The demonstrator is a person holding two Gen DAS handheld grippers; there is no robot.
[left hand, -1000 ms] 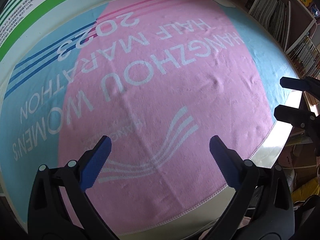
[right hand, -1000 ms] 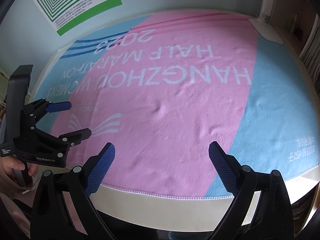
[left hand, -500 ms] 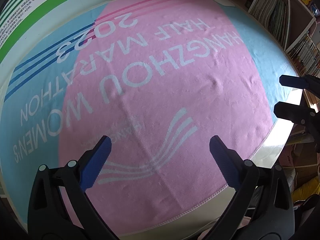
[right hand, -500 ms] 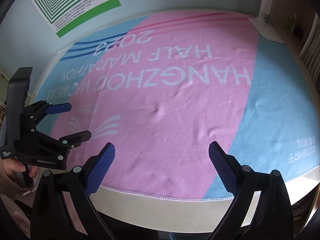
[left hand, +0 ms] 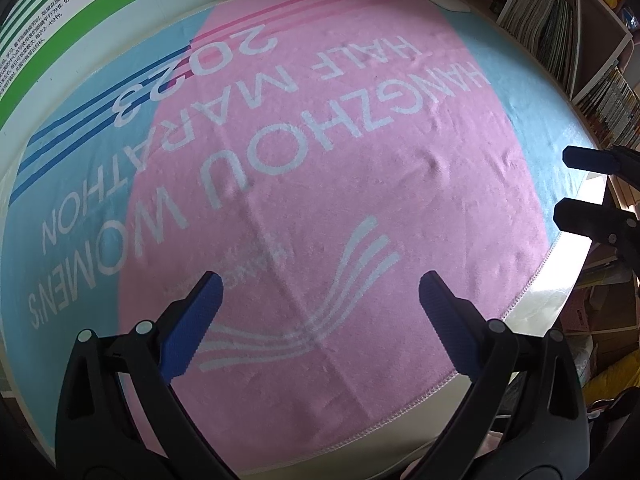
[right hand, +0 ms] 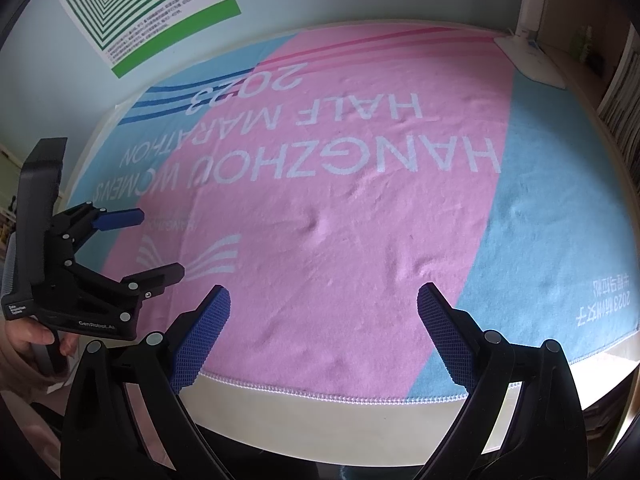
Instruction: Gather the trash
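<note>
The left gripper (left hand: pixel 320 296) sits at the bottom of its own wrist view with its two blue-padded fingers (left hand: pixel 192 320) spread wide and nothing between them. The right gripper (right hand: pixel 322 308) fills the bottom of its view the same way, jaws wide apart and empty, its textured blue pads (right hand: pixel 204 340) above the near hem of the cloth. Each tool also shows in the other's camera: the right gripper's two finger tips enter at the right edge of the left wrist view, one above the other with a clear gap, and the left gripper appears at the left edge of the right wrist view, held by a hand (right hand: pixel 24 344) at the lower left of the frame.

Beneath both lies a towel (left hand: pixel 320 140), pink in the middle with light blue sides, printed upside down with "HANGZHOU WOMEN'S HALF MARATHON 2023" in white. It is spread over a pale table (right hand: pixel 320 412), whose bare edge shows along the bottom of the right wrist view. The cloth has a few small wrinkles near its centre.

No trash is visible in either view.

A green-and-white poster (right hand: pixel 144 8) hangs on the wall at the upper left. Shelves of books (left hand: pixel 560 40) stand at the upper right, and a white lamp base (right hand: pixel 528 60) rests on the towel's far corner.
</note>
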